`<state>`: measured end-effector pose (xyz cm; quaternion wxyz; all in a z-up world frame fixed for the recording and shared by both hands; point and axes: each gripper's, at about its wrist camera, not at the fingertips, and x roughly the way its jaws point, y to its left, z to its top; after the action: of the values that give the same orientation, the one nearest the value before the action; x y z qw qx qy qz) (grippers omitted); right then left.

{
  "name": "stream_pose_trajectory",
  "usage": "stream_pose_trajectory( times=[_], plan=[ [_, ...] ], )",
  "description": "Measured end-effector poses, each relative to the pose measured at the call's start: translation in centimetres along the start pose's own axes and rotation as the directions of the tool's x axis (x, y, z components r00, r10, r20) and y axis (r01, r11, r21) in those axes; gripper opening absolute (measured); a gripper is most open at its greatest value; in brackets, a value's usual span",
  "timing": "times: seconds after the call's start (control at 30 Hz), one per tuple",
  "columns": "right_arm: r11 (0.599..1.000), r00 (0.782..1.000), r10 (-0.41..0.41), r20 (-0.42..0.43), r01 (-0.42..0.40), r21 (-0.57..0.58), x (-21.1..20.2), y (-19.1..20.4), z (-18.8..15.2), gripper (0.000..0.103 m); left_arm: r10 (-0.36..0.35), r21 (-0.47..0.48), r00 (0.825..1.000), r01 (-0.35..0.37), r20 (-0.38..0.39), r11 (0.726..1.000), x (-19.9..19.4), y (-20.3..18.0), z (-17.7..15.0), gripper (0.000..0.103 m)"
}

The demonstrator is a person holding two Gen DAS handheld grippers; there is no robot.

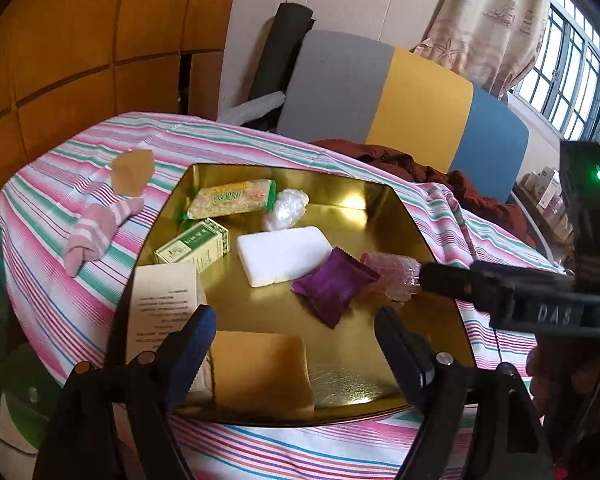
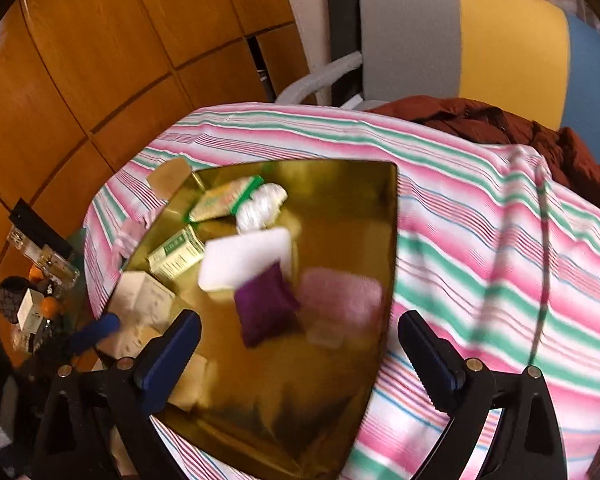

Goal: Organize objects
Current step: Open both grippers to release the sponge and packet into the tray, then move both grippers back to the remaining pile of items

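Likely next: rolled pink sock (image 1: pixel 96 236), soft and light, pinch mid-roll; both hand-held grippers (image 1: pixel 296 344) (image 2: pixel 300 356) wide, empty

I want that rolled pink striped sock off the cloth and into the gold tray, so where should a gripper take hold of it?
Grip the pink striped sock across its thick rolled middle, coming down from above. It lies flat and long on the striped cloth, left of the gold tray, so the jaws should straddle its narrow width.
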<state>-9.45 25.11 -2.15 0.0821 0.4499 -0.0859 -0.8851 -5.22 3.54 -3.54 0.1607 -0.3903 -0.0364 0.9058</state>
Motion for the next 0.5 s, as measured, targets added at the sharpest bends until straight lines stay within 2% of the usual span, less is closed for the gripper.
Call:
stream_pose_trajectory(
  times=[0.27, 0.5],
  plan=[
    [0.995, 0.994, -0.097, 0.057, 0.098, -0.011, -2.4, -0.4, -2.3, 0.103, 0.050, 0.043, 0.998, -0.052, 0.049, 0.998, -2.2, -1.3, 0.2, 0.083],
    [0.971, 0.964, -0.220, 0.147, 0.231, -0.065, -4.8, 0.8, -4.1, 0.103, 0.075, 0.034, 0.994, -0.078, 0.075, 0.996, -3.3, -2.2, -0.3, 0.083]
  ],
)
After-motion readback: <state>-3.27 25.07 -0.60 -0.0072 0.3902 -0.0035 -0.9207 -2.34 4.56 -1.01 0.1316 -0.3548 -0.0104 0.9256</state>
